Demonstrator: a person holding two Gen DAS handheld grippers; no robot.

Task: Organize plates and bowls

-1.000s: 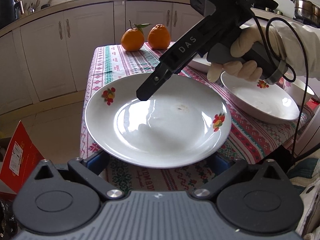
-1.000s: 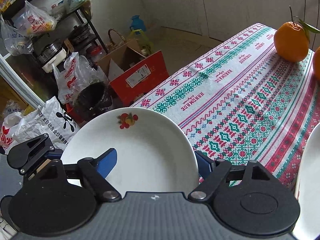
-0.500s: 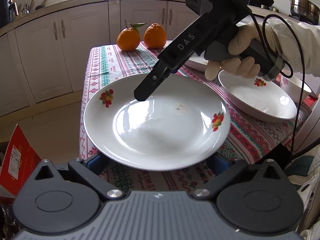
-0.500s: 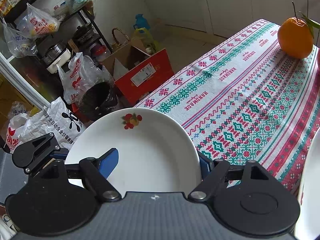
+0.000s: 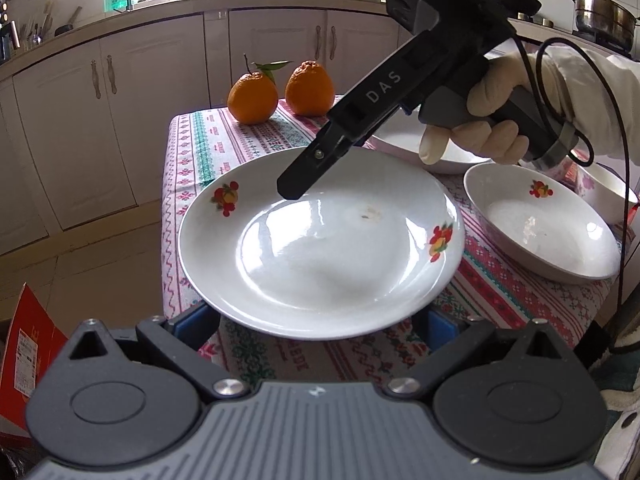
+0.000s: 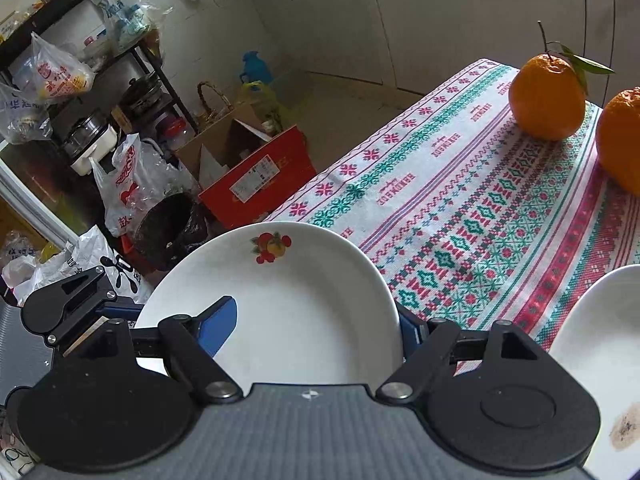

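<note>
Over the table's near edge, both grippers carry a white fruit-print plate (image 5: 320, 240): left gripper (image 5: 320, 322) jaws partly open on its near rim, right gripper (image 6: 316, 320) likewise. Next, I judge, it must be lowered onto the dish (image 5: 540, 232) at three o'clock.

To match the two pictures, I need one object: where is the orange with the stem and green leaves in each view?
Left wrist view: the leafy orange stands upper centre, at the far end of the tablecloth, left of the second orange.
Right wrist view: the same orange is at upper right, its neighbour cut off by the right edge.
Shared landmark: the patterned tablecloth.
</note>
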